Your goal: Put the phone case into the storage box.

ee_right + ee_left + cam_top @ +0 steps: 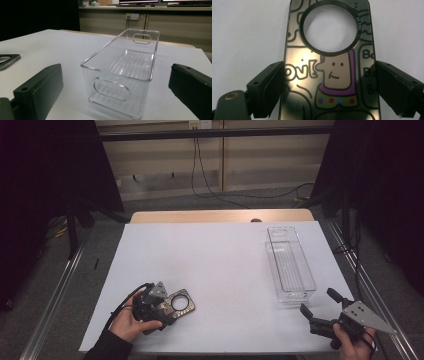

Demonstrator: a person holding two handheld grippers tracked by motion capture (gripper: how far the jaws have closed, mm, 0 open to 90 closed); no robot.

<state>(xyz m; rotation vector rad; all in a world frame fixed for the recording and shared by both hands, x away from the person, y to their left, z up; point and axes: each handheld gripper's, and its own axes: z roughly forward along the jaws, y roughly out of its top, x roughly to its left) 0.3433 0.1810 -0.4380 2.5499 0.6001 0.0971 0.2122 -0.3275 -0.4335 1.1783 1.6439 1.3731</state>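
Glossy printed phone case [329, 75], clear smooth plastic bin [125, 72], matt white tabletop [215, 265].

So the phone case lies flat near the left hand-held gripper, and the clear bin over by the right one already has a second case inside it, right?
Not quite. The clear bin is empty; the right gripper view shows nothing but its ribbed floor. The rest holds: the phone case lies flat on the white table, between the jaws of the left hand-held gripper.

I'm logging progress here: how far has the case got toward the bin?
Nothing looks done: the clear bin is empty. In hand: the left gripper straddles the phone case lying on the table, jaws beside its edges, not clearly clamped. Probably left: grip, lift, place it in the bin. The right gripper waits open.
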